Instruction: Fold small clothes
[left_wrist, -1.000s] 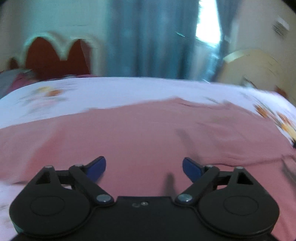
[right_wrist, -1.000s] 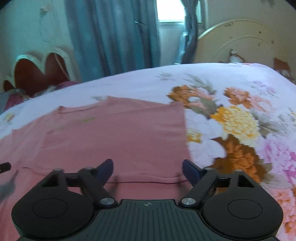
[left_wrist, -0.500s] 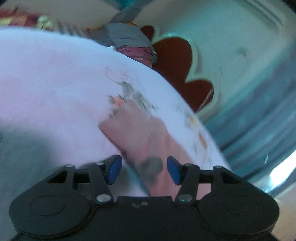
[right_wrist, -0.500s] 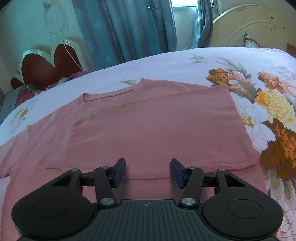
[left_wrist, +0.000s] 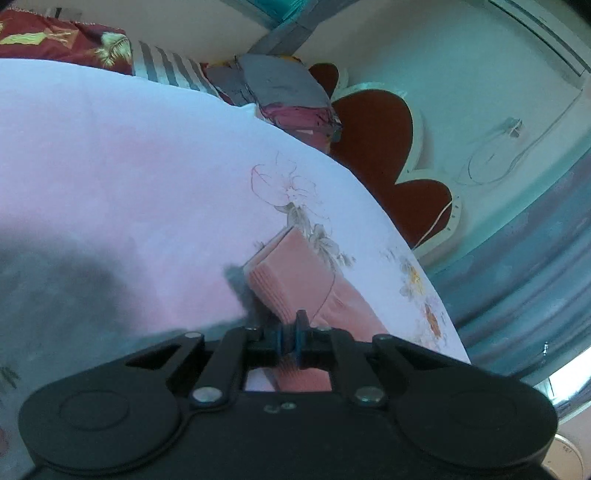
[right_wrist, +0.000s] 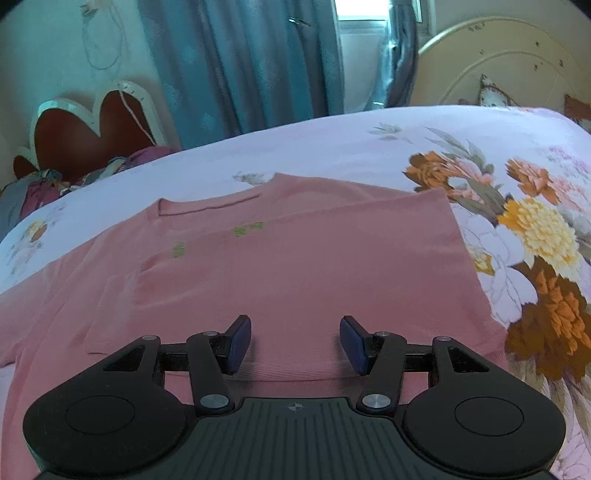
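The left tongs (left_wrist: 289, 338) are clenched on the pink shirt's (right_wrist: 295, 273) sleeve (left_wrist: 295, 273), while the right tongs (right_wrist: 295, 345) hover parted over its folded hem on the bed (right_wrist: 332, 147).

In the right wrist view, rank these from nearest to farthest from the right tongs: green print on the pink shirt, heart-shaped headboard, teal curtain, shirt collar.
1. green print, on the pink shirt ahead of the right tongs, slightly left.
2. shirt collar, at the shirt's far edge.
3. heart-shaped headboard, far left, past the bed.
4. teal curtain, against the back wall.
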